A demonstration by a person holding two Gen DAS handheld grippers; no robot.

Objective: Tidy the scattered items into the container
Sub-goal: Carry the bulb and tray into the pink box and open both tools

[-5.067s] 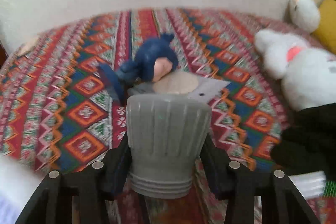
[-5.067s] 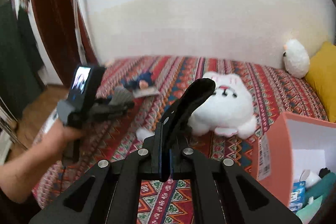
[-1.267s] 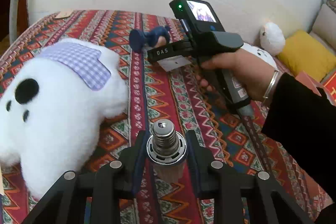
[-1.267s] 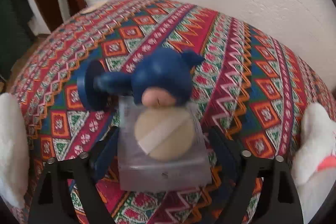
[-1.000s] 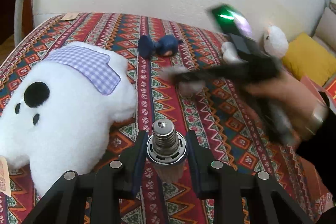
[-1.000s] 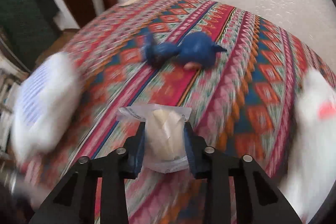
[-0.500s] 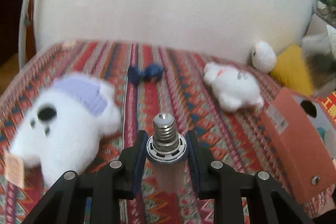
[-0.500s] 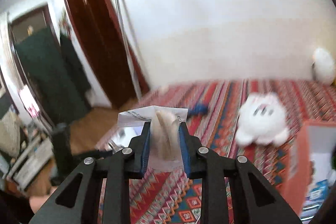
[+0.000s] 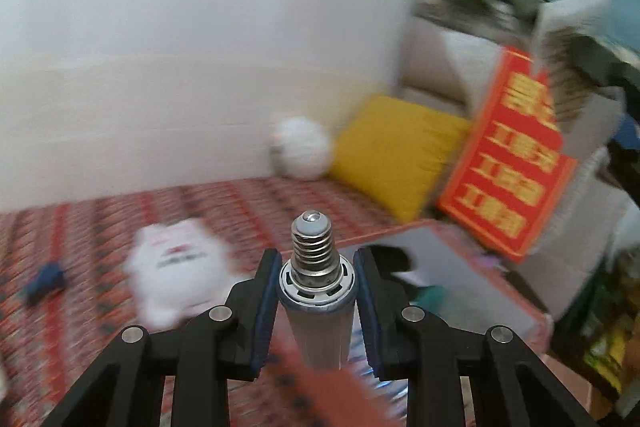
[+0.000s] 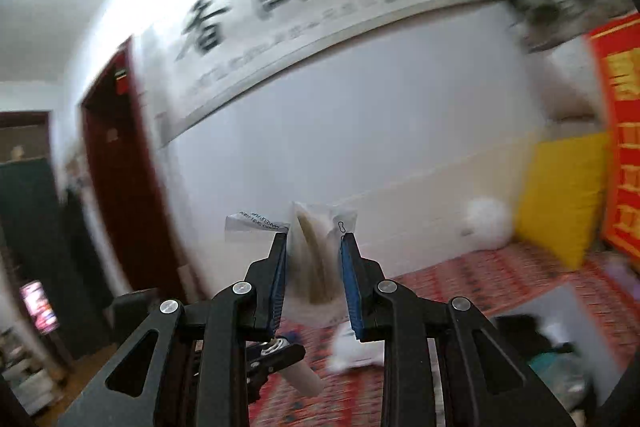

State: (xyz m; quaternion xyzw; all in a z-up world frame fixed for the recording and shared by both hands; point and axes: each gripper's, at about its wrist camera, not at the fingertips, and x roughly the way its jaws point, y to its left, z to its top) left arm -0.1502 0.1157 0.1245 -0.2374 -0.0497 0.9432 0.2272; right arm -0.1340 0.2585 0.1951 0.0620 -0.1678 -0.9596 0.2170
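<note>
**Two items in transit, several not yet collected**

Left claw (image 9: 316,291) grips a light bulb (image 9: 316,283); right claw (image 10: 314,267) grips a bagged powder puff (image 10: 316,259). Container (image 9: 460,267) sits just ahead-right, partly filled. White plush (image 9: 180,267) and blue toy (image 9: 44,281) remain on the bed, ahead-left.

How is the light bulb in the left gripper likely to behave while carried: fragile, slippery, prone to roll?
The light bulb looks rigid. Its smooth tapered body could slip between the left gripper pads. Probably light and breakable; likely rolls if dropped.

Yellow cushion (image 9: 394,151), red patterned bedspread (image 9: 248,203), white plush toy (image 9: 180,267).
</note>
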